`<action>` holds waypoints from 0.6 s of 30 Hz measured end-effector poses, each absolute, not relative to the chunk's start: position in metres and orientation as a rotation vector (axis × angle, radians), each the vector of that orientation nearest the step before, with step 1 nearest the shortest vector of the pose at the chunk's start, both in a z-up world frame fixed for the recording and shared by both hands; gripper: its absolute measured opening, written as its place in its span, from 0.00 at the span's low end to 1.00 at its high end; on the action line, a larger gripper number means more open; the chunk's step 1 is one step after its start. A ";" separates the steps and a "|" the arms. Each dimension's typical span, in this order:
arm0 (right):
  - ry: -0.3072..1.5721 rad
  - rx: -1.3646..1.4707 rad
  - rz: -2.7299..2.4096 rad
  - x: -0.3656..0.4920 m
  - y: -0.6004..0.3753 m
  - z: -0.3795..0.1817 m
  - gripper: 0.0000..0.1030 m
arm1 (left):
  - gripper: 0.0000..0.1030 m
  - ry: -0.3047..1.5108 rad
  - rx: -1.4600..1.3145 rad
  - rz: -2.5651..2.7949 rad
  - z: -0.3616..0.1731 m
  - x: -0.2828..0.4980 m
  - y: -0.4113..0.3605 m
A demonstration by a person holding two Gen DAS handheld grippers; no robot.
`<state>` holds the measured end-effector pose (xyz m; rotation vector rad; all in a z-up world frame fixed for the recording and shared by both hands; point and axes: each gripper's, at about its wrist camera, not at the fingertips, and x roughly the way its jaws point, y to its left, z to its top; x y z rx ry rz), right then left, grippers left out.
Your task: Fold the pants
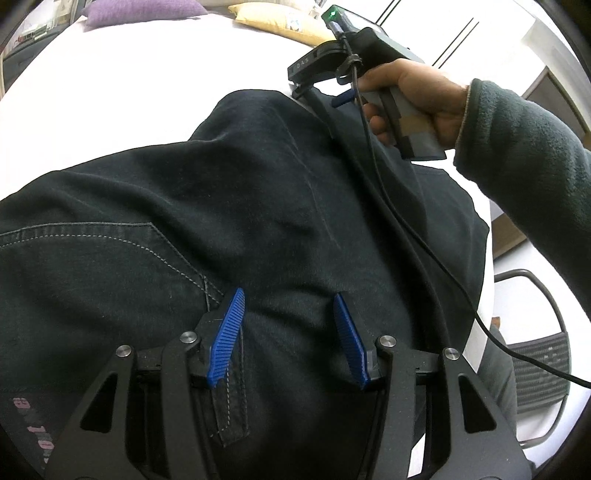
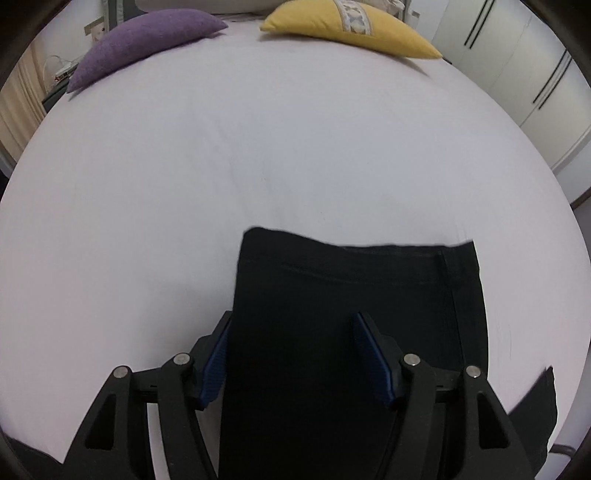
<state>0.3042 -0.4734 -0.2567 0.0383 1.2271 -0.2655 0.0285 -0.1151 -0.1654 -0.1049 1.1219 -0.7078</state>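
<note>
On the far side of the white bed [image 2: 295, 147] we see a purple pillow [image 2: 147, 40] and a yellow pillow [image 2: 351, 27], well apart from the dark pants [image 1: 240, 206], with pale wardrobe doors [image 2: 535, 74] off to the right. A grey chair [image 1: 535, 358] stands beside the bed edge, and a black cable [image 1: 406, 236] trails across the cloth from the right gripper [image 1: 303, 86].

The pants lie spread on the near part of the bed, stitched pocket [image 1: 92, 266] upward in the left wrist view. Our left gripper [image 1: 288, 321] hovers just over them, blue fingers [image 1: 231, 332] spread apart with nothing between. The right hand [image 1: 417, 103] grips its handle (sleeve dark green) and its tool reaches down to the pants' far edge; in its own view the right gripper's fingers stand wide, released, with a dark pant panel [image 2: 351, 314] lying between and beyond them.
</note>
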 end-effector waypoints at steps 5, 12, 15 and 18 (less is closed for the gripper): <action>1.237 0.026 -0.190 0.315 -0.469 -0.256 0.21 | 0.47 1.119 -0.099 -0.707 -0.167 0.026 -0.117; 1.145 0.187 -0.168 0.296 -0.501 -0.229 0.07 | 0.47 1.117 -0.092 -0.704 -0.166 0.023 -0.118; 1.047 0.317 -0.169 0.271 -0.532 -0.210 0.07 | 0.47 1.118 -0.087 -0.701 -0.166 0.023 -0.119; 0.950 0.445 -0.180 0.241 -0.565 -0.192 0.06 | 0.47 1.117 -0.075 -0.696 -0.166 0.022 -0.121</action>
